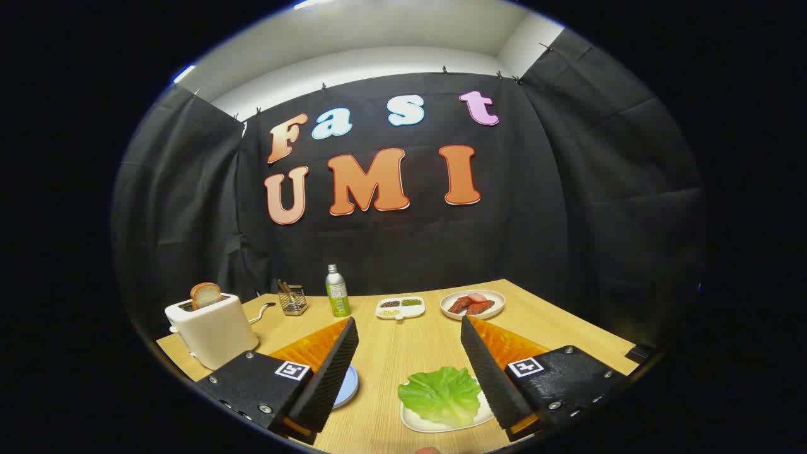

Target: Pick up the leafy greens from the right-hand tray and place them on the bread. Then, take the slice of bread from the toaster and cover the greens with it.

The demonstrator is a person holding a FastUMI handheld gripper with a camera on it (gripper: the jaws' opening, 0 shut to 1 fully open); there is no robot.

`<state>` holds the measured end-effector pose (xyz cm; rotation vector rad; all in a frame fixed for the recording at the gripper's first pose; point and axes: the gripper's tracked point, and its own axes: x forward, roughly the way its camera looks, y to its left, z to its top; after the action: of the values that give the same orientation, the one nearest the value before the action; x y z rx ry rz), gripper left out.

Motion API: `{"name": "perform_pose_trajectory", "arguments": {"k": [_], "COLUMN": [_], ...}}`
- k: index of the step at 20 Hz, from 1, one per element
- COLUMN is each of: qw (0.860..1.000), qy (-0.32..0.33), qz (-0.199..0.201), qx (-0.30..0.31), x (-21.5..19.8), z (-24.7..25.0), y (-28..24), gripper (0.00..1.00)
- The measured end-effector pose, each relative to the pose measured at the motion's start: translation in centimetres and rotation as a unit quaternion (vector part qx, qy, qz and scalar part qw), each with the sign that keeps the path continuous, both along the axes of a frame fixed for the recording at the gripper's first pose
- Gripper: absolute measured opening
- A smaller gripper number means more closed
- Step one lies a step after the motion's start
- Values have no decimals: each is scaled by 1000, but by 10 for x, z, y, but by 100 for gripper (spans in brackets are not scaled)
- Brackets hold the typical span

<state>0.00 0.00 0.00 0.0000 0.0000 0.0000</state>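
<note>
Your gripper (410,372) hangs above the table (416,340) with its fingers spread wide and nothing between the pads. The leafy greens (441,396) lie low between the fingers, closer to your right finger than to the left, on a small white tray (419,424) whose right side slips under that finger. So the move is down and a touch to the right; the leaf lies roughly flat and spreads wider across than deep, so close across its crumpled middle.

Just beside your left finger, a pale blue plate (348,386) peeks out; I cannot tell whether the bottom bread sits there. Beyond the left finger, well apart from the greens, the toaster (211,328) stands with a slice of bread (205,294) upright in its slot.
</note>
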Motion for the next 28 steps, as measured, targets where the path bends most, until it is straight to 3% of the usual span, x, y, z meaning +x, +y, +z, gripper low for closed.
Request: {"name": "perform_pose_trajectory", "arguments": {"k": [4,15,28], "qw": [1000,999,989], "qy": [0,-10,115], "qz": [5,-6,-25], "qx": [5,-51,-84], "x": [0,-3,29], "z": [-1,5,-83], "y": [4,-4,-31], "gripper": [98,98,99]}}
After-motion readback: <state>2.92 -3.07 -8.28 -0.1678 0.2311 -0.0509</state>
